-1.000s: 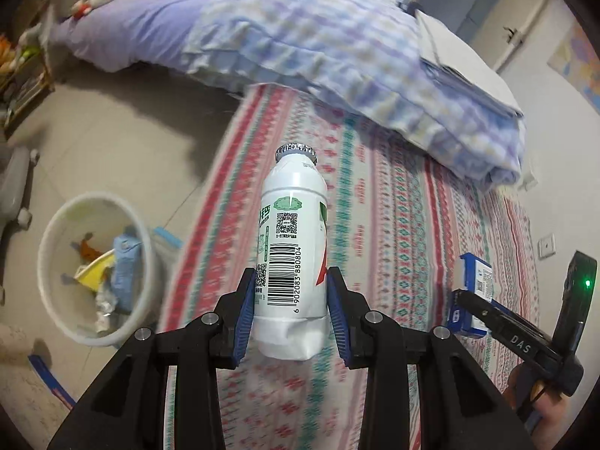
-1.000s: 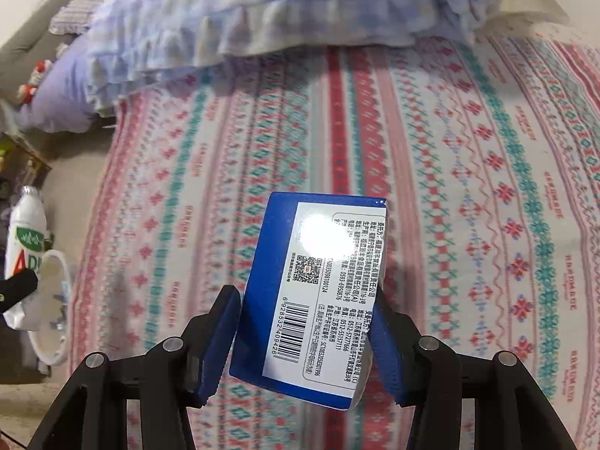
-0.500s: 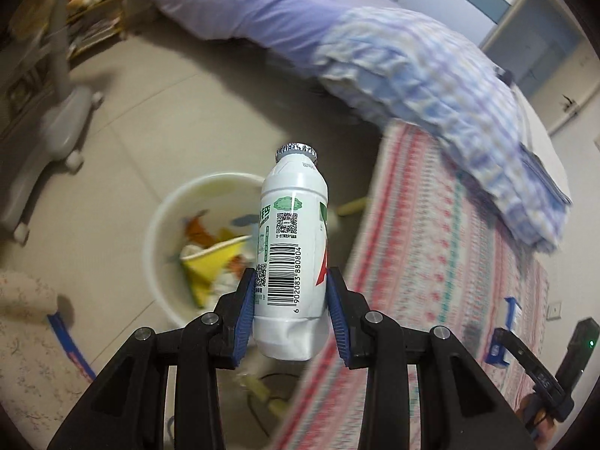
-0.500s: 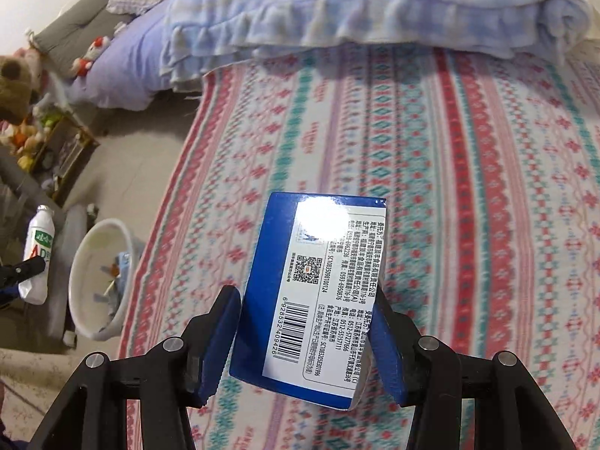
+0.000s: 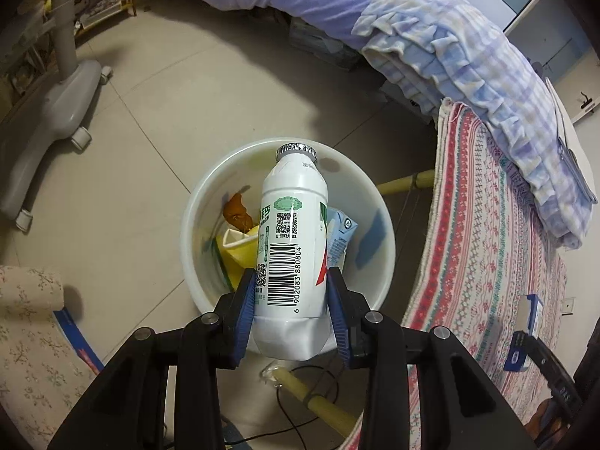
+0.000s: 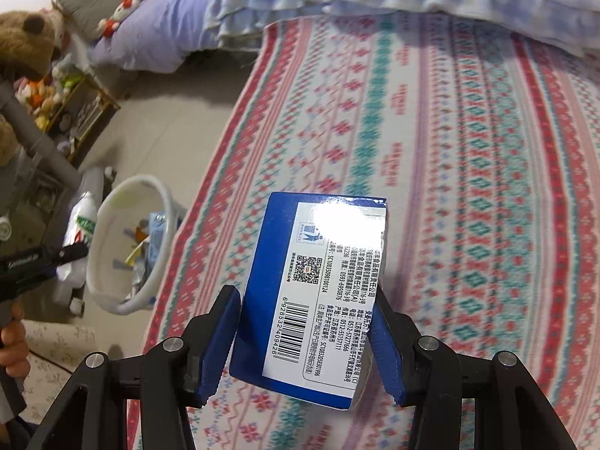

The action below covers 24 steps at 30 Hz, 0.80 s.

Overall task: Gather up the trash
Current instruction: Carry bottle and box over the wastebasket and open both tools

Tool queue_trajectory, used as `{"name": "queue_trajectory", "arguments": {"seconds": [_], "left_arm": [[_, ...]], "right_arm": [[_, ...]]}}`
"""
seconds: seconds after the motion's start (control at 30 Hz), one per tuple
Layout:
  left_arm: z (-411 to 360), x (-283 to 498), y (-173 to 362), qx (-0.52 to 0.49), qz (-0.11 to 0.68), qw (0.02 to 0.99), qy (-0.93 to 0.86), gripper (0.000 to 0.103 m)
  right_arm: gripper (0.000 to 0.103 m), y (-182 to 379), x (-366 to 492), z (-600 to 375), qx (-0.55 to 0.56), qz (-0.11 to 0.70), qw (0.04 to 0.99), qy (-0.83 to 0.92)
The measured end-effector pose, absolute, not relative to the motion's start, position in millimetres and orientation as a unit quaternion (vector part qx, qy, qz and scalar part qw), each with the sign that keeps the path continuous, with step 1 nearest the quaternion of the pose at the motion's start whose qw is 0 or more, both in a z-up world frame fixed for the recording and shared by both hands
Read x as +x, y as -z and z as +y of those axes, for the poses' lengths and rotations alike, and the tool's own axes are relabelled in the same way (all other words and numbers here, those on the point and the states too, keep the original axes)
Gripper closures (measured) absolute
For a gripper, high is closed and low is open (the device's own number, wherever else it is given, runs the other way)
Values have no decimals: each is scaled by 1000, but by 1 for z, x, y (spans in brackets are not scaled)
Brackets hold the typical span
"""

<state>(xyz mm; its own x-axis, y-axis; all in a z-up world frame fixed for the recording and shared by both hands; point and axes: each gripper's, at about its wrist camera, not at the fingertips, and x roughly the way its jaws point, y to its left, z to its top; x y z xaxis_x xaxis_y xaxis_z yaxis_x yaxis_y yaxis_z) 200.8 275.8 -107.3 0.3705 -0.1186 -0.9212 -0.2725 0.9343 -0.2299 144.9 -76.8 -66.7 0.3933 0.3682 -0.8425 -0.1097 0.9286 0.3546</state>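
Left hand-held gripper (image 5: 290, 309) is clamped on the lower body of a white plastic bottle (image 5: 290, 240), cap end pointing fwd, hanging right over the open white bin (image 5: 378, 262) on the floor. Right hand-held gripper (image 6: 305, 332) is clamped on a blue carton (image 6: 311, 288), above the patterned blanket (image 6: 468, 157) on the bed, well apart from the bin (image 6: 123, 240). Risks, as I judge them: bottle's bottom looks dented w/ the blue pads biting low, so it could pivot on release and tip sideways; bin already holds a yellow wrapper (image 5: 240, 247) & a light-blue pack (image 5: 339, 240), so the bottle may bounce off them or lodge against the rim. The carton has further to travel; its glossy face could slip if swung fast, landing on the blanket or floor. Room: bin mouth is wide & unobstructed from above. Bed edge is just beside the bin's right rim, a grey wheeled base (image 5: 56, 112) sits off left, and a yellowish pole (image 5: 315, 401) w/ a thin cable lies on the floor near the bin's near side.
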Motion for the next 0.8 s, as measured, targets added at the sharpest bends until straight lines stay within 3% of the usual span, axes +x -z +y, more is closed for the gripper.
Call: {"name": "queue_trajectory", "arguments": {"seconds": [0.17, 0.4, 0.8], "left_arm": [[283, 217, 121, -163, 565, 807, -53, 64], [283, 242, 152, -45, 599, 796, -73, 62], [311, 223, 108, -130, 570, 808, -69, 61]], "right_arm": [[45, 71, 143, -60, 112, 538, 822, -148], [45, 76, 140, -48, 100, 540, 822, -153], [45, 73, 143, -18, 102, 524, 828, -175]]}}
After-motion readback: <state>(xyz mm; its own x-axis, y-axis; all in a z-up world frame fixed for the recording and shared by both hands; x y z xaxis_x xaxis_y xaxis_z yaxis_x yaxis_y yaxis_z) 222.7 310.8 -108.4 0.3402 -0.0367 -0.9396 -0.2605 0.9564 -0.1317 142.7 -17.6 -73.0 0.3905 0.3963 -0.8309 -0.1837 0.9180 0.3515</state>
